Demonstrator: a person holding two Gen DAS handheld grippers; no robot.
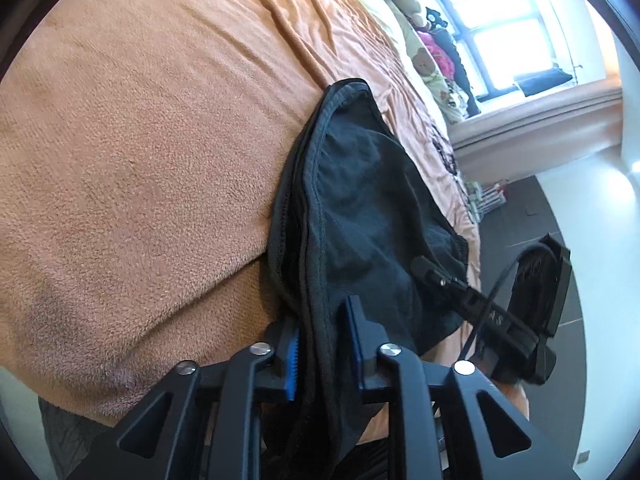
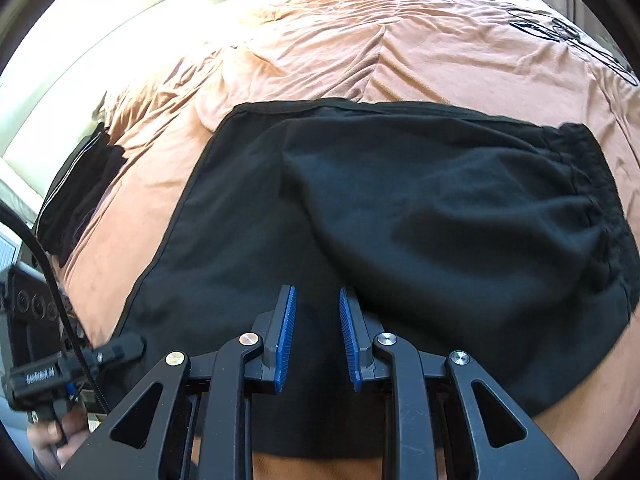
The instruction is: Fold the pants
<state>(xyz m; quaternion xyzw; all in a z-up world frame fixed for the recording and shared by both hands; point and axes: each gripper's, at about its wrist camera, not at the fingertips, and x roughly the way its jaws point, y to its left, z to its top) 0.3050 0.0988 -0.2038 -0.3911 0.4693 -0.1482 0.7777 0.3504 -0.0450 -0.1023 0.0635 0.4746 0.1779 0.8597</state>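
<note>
Between the jaws of our left gripper [image 1: 322, 334] runs a bunched, seamed edge of the black pants [image 1: 360, 200]. The blue pads [image 1: 294, 354] stand a little apart on either side of the cloth, and we cannot tell whether they actually press on it.

Our right gripper [image 2: 317, 330] hangs just over the near part of the pants [image 2: 400, 208]. Its jaws are narrowly parted, with only flat black fabric showing in the gap below them and nothing pinched between the ribbed blue pads [image 2: 289, 332].

The pants lie on the orange blanket [image 1: 140, 140] that covers the bed. From the right wrist view they spread wide across the near side of the bed, already doubled over: an upper layer lies across a lower one, and the gathered waistband [image 2: 600, 196] sits at the right end. The lower layer's hemmed edge runs along the far side and down the left.

At the left edge of the right wrist view we see the left gripper's body and cable, with fingers [image 2: 52, 436] of a hand under it. Beyond that, a second dark folded garment [image 2: 76, 196] rests near the bed's edge, well apart from the pants.

Further off in the left wrist view, stuffed toys [image 1: 420, 32] are piled near a bright window [image 1: 500, 20], and a dark tiled floor [image 1: 528, 200] lies beside the bed.
</note>
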